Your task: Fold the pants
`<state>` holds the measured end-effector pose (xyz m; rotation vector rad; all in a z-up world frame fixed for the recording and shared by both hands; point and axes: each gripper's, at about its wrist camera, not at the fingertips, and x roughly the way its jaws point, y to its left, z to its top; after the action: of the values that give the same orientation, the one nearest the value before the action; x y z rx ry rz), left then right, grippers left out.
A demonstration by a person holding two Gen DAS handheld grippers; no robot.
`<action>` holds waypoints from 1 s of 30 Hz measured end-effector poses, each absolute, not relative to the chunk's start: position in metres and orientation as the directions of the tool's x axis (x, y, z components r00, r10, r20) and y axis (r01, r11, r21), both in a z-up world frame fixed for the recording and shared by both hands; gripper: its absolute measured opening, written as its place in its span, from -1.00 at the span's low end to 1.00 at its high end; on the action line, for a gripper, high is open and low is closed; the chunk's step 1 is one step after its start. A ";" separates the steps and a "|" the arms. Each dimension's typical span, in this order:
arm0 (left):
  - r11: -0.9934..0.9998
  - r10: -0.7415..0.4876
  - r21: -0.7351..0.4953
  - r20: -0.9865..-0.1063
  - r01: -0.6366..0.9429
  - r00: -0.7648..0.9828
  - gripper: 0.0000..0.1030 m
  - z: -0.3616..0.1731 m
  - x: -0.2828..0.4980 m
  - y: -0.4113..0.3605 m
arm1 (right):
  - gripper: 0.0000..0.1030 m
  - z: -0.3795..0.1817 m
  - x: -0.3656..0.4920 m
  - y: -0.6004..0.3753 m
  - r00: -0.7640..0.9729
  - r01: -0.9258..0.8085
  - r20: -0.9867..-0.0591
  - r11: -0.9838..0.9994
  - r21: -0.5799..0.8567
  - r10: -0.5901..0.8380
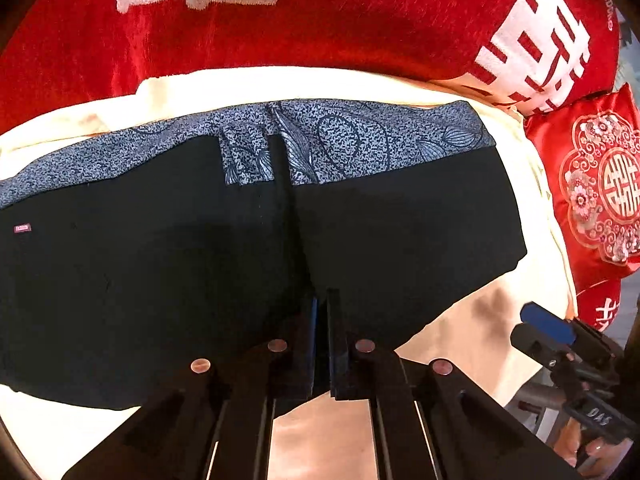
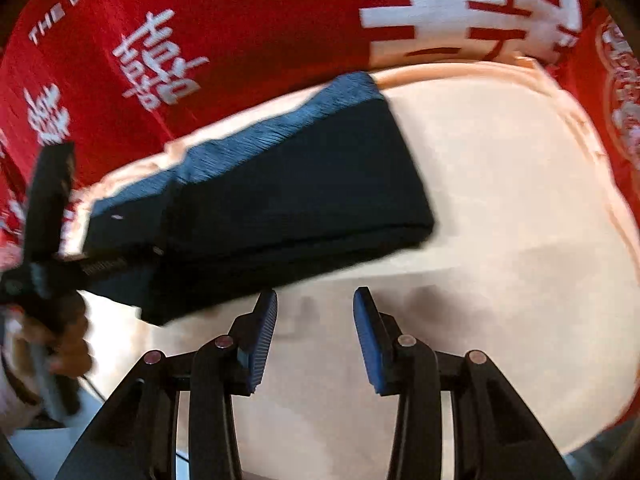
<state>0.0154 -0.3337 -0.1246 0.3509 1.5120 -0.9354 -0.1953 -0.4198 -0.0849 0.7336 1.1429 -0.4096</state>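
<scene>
The black pants lie folded on a cream cloth, with a blue-grey patterned waistband along the far edge. My left gripper is shut on the near edge of the pants. In the right wrist view the pants lie as a folded dark bundle to the left, blurred. My right gripper is open and empty above the cream cloth, just off the bundle's near right edge. It also shows in the left wrist view at the lower right.
A red blanket with white characters lies behind the cream cloth. A red embroidered cushion sits at the right. The red blanket also fills the back of the right wrist view. The other gripper and a hand show at the left.
</scene>
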 end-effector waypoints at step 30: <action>0.755 -0.225 -0.233 -0.970 0.612 -0.092 -0.88 -0.109 0.026 -0.265 | 0.10 -0.107 -0.069 -0.381 0.305 0.407 -0.952 0.909 0.095 -0.037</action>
<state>0.0260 -0.2650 -0.1089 0.3288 1.5102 -0.7205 -0.0691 -0.3809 -0.1071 0.3470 1.2319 -0.3016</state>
